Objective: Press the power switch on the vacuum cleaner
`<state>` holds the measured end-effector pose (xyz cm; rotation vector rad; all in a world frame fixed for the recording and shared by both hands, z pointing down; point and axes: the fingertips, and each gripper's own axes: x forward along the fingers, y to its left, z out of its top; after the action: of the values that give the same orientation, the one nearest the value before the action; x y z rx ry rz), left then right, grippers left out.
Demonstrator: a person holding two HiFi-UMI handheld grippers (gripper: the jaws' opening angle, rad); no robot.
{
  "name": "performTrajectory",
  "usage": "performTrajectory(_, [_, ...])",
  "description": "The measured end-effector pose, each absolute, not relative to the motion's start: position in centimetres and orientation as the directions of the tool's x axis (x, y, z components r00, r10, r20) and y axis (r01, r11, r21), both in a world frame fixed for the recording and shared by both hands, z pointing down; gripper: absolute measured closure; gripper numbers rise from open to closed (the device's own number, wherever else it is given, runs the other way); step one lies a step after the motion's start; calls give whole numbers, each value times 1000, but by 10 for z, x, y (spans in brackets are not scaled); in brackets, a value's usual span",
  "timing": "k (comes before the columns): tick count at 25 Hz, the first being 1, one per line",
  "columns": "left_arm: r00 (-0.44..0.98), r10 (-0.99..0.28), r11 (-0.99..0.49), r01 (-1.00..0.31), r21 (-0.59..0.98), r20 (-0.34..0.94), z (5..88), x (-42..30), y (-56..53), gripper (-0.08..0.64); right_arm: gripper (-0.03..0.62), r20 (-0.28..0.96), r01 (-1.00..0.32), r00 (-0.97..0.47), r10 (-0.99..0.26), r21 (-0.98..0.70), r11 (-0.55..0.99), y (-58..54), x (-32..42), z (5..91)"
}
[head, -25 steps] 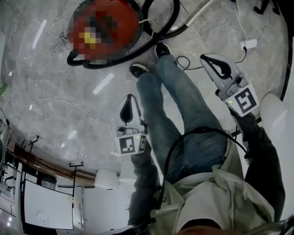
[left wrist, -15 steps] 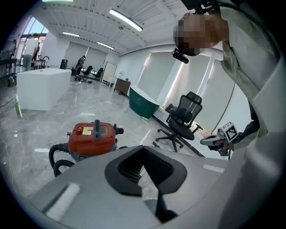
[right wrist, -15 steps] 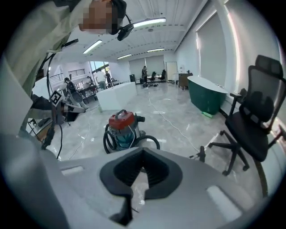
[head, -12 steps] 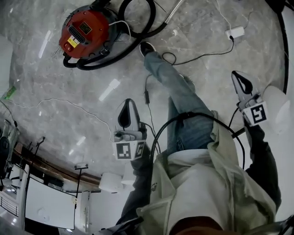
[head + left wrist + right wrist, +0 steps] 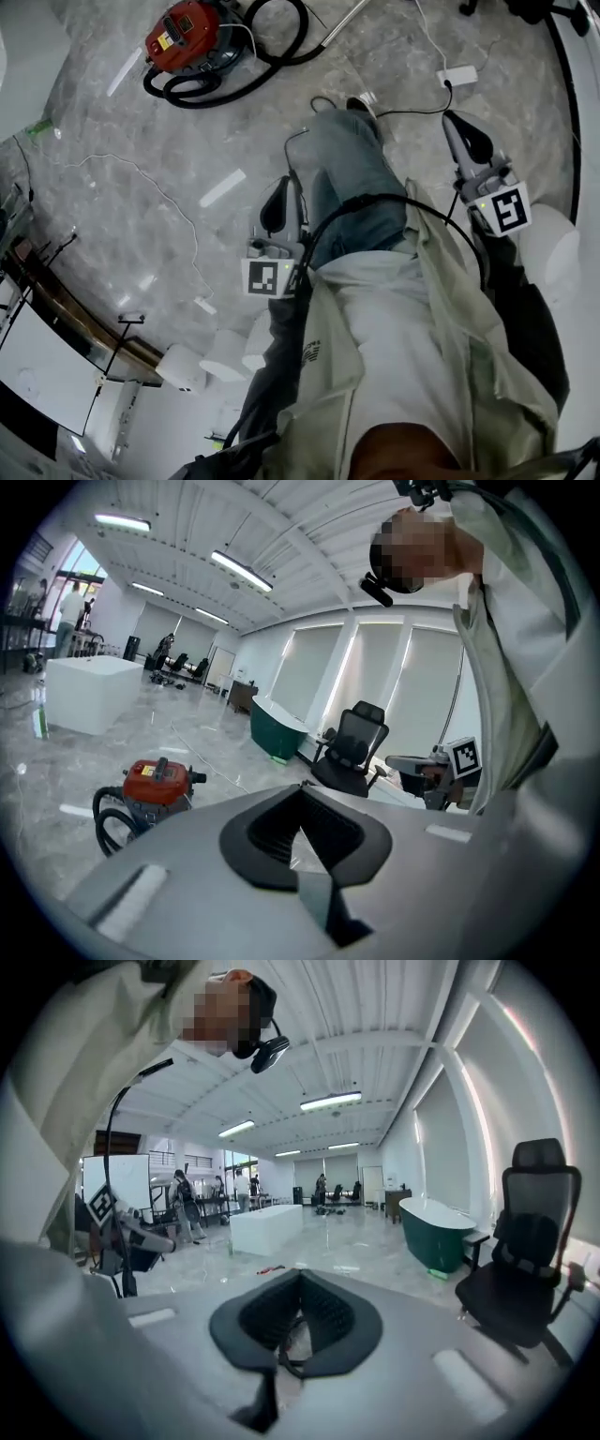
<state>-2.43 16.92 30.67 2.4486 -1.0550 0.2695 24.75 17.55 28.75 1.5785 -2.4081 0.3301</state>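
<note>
Fingers of left gripper [image 5: 301, 789] and right gripper [image 5: 298, 1275] are pressed together, gripping nothing.

Big open test hall, lab or showroom type, not a home. Polished grey marble floor [image 5: 122, 178], white ribbed ceiling with strip lights [image 5: 241, 571], tall blinded windows [image 5: 375, 677]. Loose office chair [image 5: 525, 1241], whiteboard [image 5: 117, 1180], people [image 5: 183, 1206] standing at the far end. Green freestanding tub [image 5: 439, 1232] sits out in the open. Power strip [image 5: 457, 75] and thin cable [image 5: 141, 183] trail over the floor near a red vacuum cleaner [image 5: 185, 36].
</note>
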Motion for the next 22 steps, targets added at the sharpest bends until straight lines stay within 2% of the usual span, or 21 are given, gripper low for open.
performTrajectory(3, [673, -640, -582, -740, 337, 372, 294, -2, 214, 560, 592, 270, -915, -398, -877, -52, 400, 201, 274, 256])
performTrajectory(8, [606, -664, -548, -793, 266, 438, 269, 35, 264, 560, 592, 292, -900, -425, -857, -36, 434, 248, 322, 235])
performTrajectory(15, [635, -669, -603, -768, 216, 387, 244, 135, 349, 560, 592, 284, -843, -533, -797, -94, 530, 346, 362, 223])
performTrajectory(19, [520, -785, -457, -853, 252, 338, 236, 125, 386, 560, 592, 259, -830, -557, -789, -142, 539, 392, 355, 207])
performTrajectory(22, [506, -813, -439, -858, 269, 287, 227, 112, 403, 560, 592, 243, -777, -628, -740, -135, 615, 403, 320, 194])
